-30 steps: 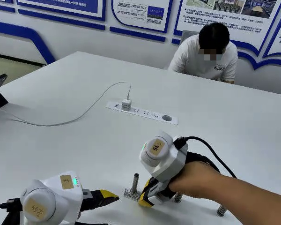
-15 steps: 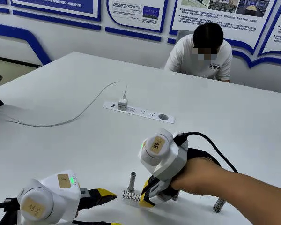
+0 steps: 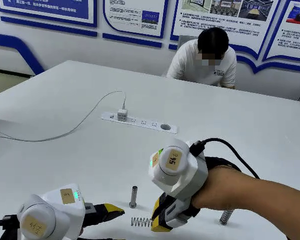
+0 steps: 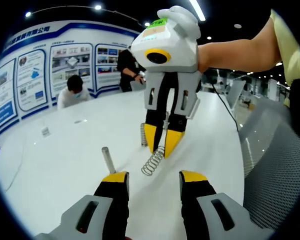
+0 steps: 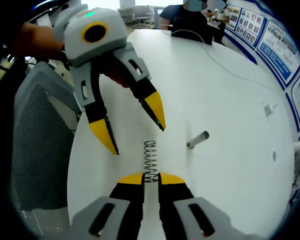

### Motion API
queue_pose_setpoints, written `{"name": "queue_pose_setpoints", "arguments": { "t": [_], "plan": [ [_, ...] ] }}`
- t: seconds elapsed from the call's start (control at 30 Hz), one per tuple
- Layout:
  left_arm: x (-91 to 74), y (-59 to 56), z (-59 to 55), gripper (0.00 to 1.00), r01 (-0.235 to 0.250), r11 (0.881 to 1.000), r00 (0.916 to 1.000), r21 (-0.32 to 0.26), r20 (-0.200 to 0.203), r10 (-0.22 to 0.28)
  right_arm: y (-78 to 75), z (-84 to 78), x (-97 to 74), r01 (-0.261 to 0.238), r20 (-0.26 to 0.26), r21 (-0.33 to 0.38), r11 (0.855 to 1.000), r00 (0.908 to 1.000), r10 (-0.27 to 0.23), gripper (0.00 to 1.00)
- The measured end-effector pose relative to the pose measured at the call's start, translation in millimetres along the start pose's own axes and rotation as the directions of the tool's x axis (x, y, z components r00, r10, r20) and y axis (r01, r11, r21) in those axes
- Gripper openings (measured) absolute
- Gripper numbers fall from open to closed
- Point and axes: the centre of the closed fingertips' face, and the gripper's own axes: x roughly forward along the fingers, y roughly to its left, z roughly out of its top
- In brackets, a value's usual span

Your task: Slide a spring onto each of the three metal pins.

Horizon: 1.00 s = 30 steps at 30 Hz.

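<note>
The right gripper [image 5: 150,179] pinches one end of a spring [image 5: 150,157] — its jaws are closed on the last coils. The spring sticks out level from the tips, low over the white table [image 5: 215,90], and points toward the left gripper [image 4: 153,178], whose jaws stand wide apart with nothing between them. In the head view a bare pin [image 3: 133,196] stands upright just behind the spring. A second pin [image 3: 225,216] — coils around it — stands off to the right, by the person's wrist
</note>
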Motion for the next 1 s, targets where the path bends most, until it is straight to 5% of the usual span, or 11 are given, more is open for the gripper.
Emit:
{"name": "queue_pose_setpoints", "arguments": {
  "t": [1.0],
  "plan": [
    [8.7,-26.2,7.8,0.13,0.089,0.989,0.9960,0.122,0.003,-0.090,28.2,2.3,-15.8,-0.056,-0.003,-0.110,0.992,0.9984,0.056,0.12]
  ]
}}
